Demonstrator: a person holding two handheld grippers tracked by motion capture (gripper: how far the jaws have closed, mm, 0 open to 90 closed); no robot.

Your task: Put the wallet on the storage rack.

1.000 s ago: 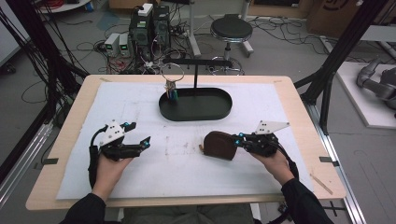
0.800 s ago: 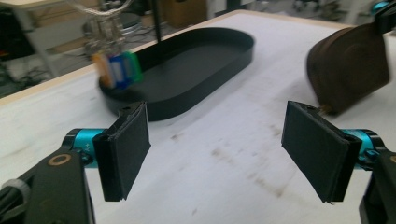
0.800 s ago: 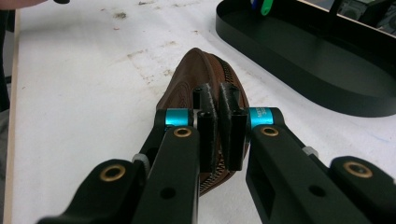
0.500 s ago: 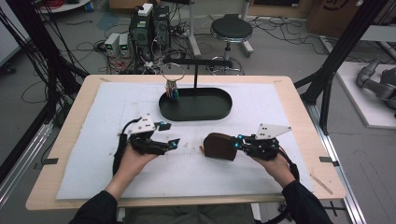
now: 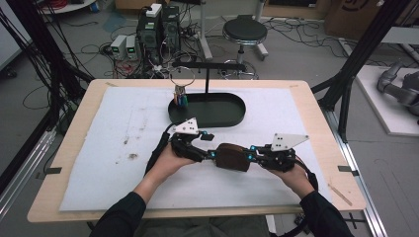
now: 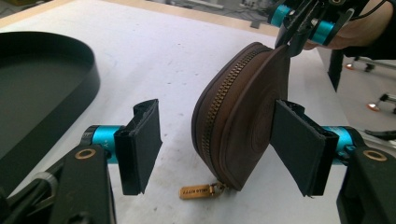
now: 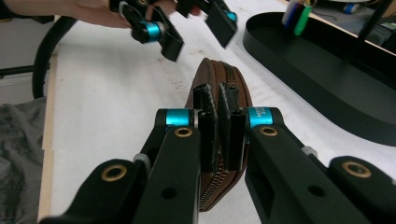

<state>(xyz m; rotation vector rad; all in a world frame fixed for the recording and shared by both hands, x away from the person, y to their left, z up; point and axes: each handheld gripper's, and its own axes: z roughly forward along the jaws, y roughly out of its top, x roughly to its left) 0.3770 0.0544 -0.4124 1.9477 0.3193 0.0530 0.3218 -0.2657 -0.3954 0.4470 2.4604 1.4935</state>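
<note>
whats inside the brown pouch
Cannot tell: the brown pouch is zipped shut, its contents covered. A gold zip tag lies on the white mat under it.

My left gripper (image 5: 211, 154) has crossed the mat from its left part toward the middle and now sits at the brown zip pouch (image 5: 233, 157), which it was well apart from before. Its jaws have just been closing a little; the pouch stands between them, right-hand pad (image 6: 299, 144) at the pouch's side, left-hand pad (image 6: 140, 142) apart from it.
</note>
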